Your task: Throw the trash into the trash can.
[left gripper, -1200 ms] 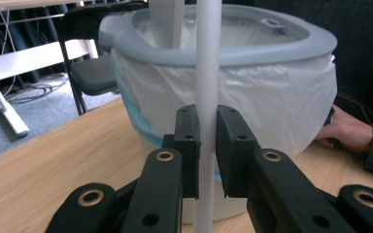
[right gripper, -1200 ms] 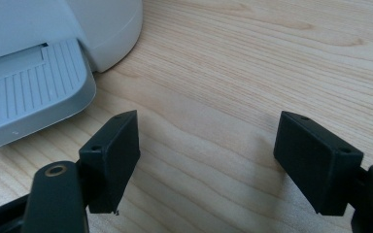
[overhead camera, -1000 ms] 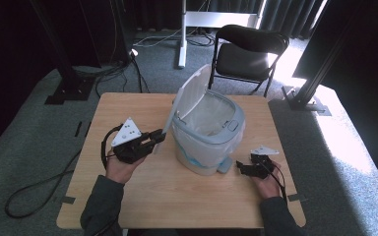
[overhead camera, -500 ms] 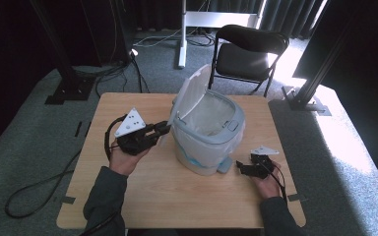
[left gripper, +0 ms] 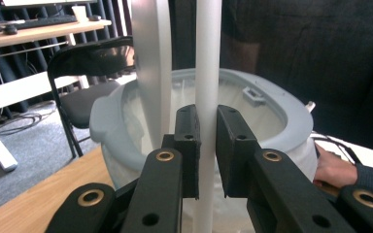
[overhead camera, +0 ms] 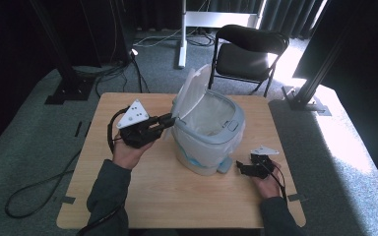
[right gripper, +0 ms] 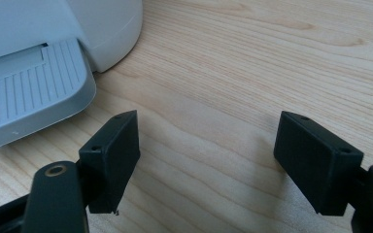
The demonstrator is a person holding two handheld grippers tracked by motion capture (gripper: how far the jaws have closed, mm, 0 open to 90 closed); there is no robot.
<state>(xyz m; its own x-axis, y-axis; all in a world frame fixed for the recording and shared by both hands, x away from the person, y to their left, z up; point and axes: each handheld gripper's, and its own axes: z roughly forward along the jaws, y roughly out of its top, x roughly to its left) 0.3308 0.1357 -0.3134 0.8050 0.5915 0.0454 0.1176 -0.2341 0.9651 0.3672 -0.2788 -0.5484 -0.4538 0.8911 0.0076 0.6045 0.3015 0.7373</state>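
A grey pedal bin with a white liner stands mid-table, its lid raised nearly upright. My left gripper reaches in from the left and is shut on the lid's edge. In the left gripper view my left gripper has its pads pressed on the thin white lid edge, with the bin's rim behind. My right gripper rests on the table by the foot pedal. In the right gripper view my right gripper is open over bare wood beside the ribbed pedal.
A black folding chair stands behind the wooden table. Cables trail over the floor at the left, and stand feet sit at the back left and right. The other hand lies past the bin.
My left gripper has risen and moved right toward the bin with the lid's edge, and the lid stands more upright. The right gripper has stayed in place.
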